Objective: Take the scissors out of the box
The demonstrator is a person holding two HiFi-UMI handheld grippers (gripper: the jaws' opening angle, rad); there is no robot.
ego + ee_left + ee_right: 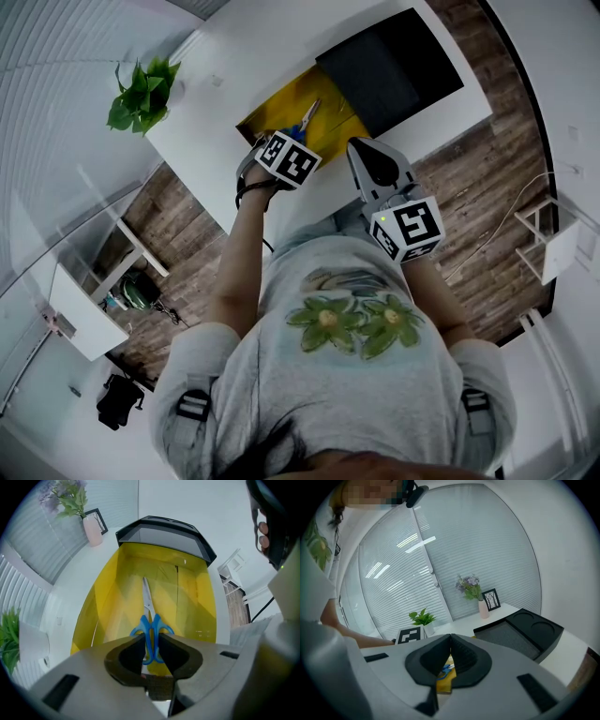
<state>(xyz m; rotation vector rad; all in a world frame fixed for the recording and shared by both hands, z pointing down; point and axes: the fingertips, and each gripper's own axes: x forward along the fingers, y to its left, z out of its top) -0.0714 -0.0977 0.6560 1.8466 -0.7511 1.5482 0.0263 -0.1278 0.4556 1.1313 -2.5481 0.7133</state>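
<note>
Lying in the yellow box [112, 602], the scissors [149, 620] were not yet lifted; the left gripper [150, 638] straddled their handles, jaws unclamped; the right gripper [450, 638] sat shut and empty at the box's four o'clock.

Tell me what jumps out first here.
A vivid yellow-lined box with a black lid sits open on the white table, blue-handled steel scissors lying flat in it. The left gripper points down at the handles, jaws apart just over them, not gripping. The right gripper hangs off to the side, jaws together and empty.
</note>
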